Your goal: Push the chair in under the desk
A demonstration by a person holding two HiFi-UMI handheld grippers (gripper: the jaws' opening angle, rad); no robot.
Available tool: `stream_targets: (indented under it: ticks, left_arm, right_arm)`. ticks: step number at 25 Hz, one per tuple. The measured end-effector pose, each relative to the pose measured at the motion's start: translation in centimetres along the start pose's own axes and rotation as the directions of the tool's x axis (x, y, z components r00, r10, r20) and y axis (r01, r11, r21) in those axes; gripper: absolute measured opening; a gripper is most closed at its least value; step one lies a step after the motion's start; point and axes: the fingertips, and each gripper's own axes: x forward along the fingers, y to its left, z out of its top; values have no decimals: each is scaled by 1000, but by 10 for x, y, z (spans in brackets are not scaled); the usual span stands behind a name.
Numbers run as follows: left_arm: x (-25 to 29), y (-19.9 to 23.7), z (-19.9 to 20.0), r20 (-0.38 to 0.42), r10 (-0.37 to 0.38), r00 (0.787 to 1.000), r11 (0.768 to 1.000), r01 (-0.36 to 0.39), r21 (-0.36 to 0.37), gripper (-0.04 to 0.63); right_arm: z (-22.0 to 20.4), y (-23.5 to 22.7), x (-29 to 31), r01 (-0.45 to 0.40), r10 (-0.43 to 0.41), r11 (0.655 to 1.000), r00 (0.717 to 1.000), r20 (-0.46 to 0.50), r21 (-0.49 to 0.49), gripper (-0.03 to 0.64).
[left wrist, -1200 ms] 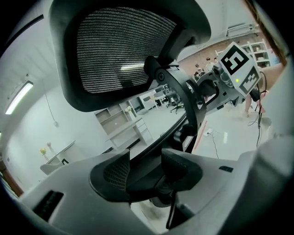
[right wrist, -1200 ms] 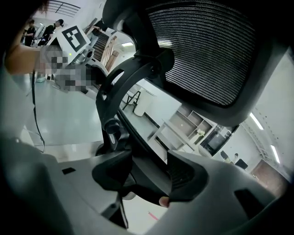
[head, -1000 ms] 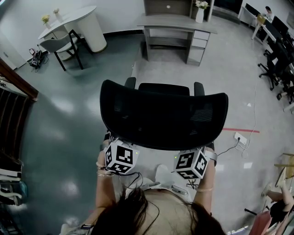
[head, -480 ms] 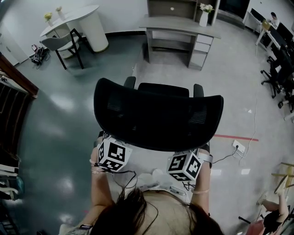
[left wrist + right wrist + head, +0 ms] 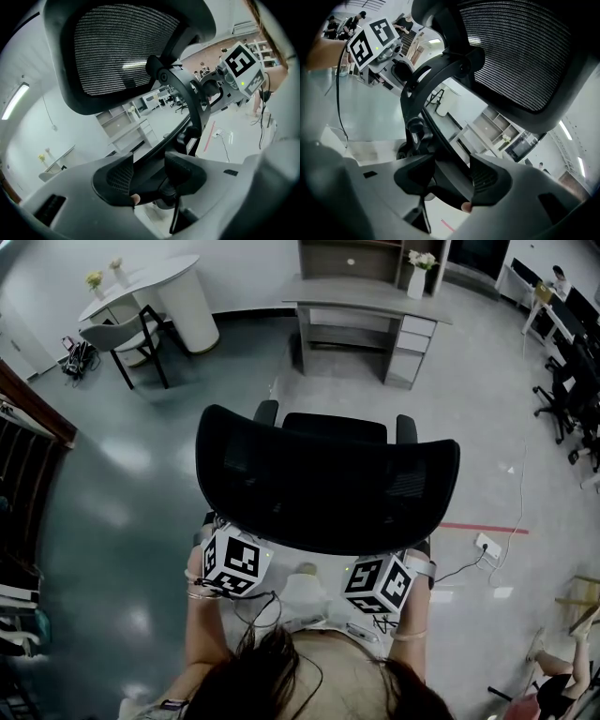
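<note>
A black mesh office chair stands in the middle of the head view, its back toward me. The grey desk with drawers is further ahead across the pale floor, apart from the chair. My left gripper is shut on a black bar of the chair's back frame; its marker cube shows below the backrest's left end. My right gripper is shut on the frame bar on the other side, with its cube below the backrest's right end. The backrest hides both pairs of jaws in the head view.
A white round table and a grey chair stand at the far left. A power strip with cable and a red tape line lie on the floor at right. More office chairs line the right edge. A vase stands on the desk.
Chair and both grippers shifted slightly left together over the last second. Both grippers keep their hold on the frame.
</note>
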Motion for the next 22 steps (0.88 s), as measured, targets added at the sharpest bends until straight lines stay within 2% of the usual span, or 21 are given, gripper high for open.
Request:
stream_targets:
  ticks: [6, 11, 22]
  left_arm:
    - [10, 9, 2, -13, -20, 1000, 1000, 20, 15, 201]
    - [15, 13, 3, -56, -59, 997, 998, 60, 26, 202]
    - [18, 23, 4, -27, -60, 998, 997, 61, 54, 202]
  right_arm:
    - [4, -6, 10, -8, 8, 1000, 1000, -14, 18, 235]
    - [4, -7, 16, -11, 12, 999, 999, -39, 31, 235]
    - [12, -8, 20, 15, -14, 998, 1000, -23, 55, 238]
